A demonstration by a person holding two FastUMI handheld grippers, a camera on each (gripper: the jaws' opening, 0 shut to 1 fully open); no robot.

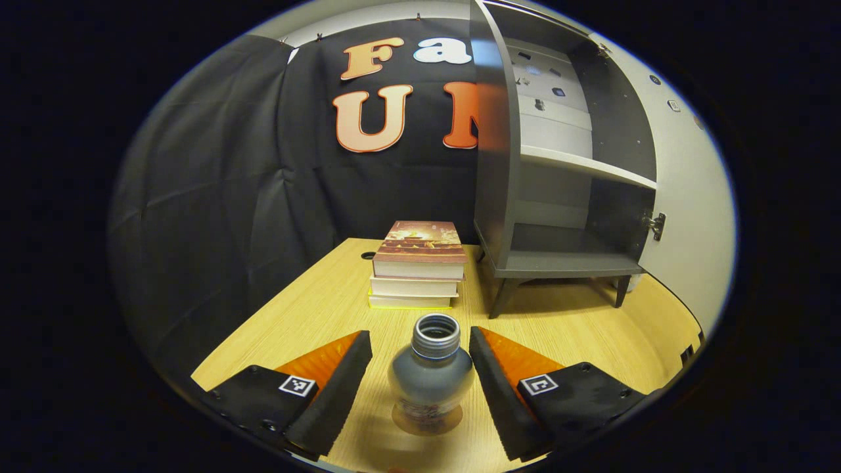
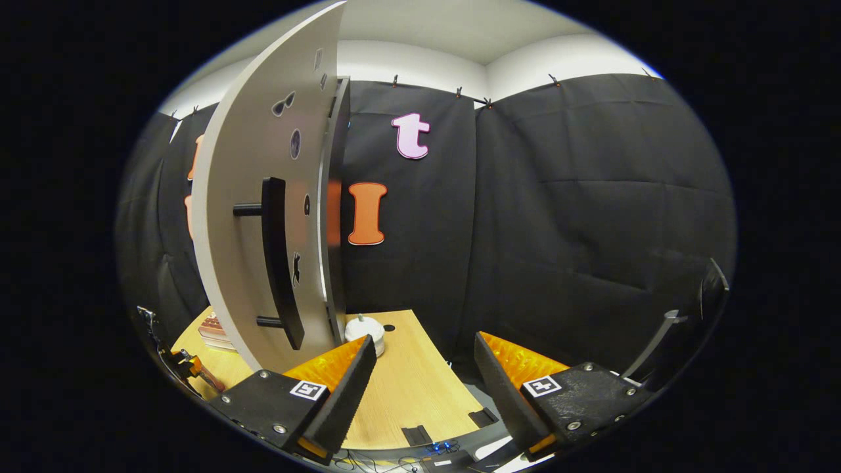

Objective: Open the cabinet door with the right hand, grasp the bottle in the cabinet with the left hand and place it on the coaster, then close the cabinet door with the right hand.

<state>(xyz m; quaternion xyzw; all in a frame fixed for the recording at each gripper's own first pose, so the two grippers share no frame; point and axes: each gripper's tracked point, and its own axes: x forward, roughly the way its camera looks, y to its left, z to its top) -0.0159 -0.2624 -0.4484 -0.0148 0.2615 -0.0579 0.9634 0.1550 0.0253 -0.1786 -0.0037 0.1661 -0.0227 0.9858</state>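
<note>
Pale wood-grain table top (image 1: 309,309), smooth with a low sheen, lower centre, bottle (image 1: 430,378) with grey metallic threaded neck and glossy body, matt grey painted cabinet (image 1: 565,263), upper right, paper-edged books (image 1: 417,266), door (image 2: 256,217) smooth matt, handle (image 2: 279,263) dark satin.

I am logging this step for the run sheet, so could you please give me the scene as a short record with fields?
bottle: upright on the coaster, cap off
left gripper: open, fingers either side of the bottle, not pressing it
right gripper: open, holding nothing
cabinet: on the table, shelves bare
cabinet door: open, its bar handle near the right gripper
books: stacked left of the cabinet
task left: closing the door
</note>
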